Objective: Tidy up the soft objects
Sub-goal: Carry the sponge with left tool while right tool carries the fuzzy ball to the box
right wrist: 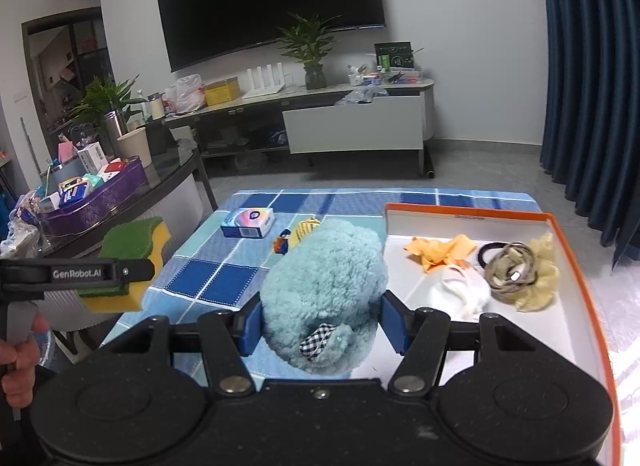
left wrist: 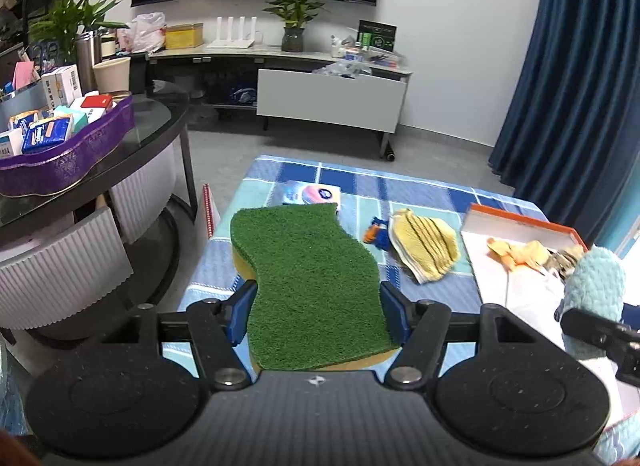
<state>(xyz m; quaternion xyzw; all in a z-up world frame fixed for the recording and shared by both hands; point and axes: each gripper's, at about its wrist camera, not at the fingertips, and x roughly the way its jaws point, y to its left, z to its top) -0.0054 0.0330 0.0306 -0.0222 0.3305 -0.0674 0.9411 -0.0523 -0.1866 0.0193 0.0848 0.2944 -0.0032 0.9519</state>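
My left gripper (left wrist: 318,312) is shut on a green-topped yellow sponge (left wrist: 308,278) and holds it above the blue checked cloth (left wrist: 360,181); the sponge also shows in the right wrist view (right wrist: 128,244). My right gripper (right wrist: 320,320) is shut on a fluffy light-blue plush (right wrist: 324,286), held at the left edge of the orange-rimmed white box (right wrist: 576,278). The plush also shows in the left wrist view (left wrist: 596,282). The box holds an orange cloth (right wrist: 440,252), a white cloth (right wrist: 464,290) and hair ties (right wrist: 512,270).
On the cloth lie a small blue box (right wrist: 248,222), a yellow mitt (left wrist: 426,250) and a small blue-orange toy (left wrist: 374,234). A glass table with a purple tray (left wrist: 72,153) of packets stands at the left. A TV stand and blue curtain (left wrist: 580,65) are beyond.
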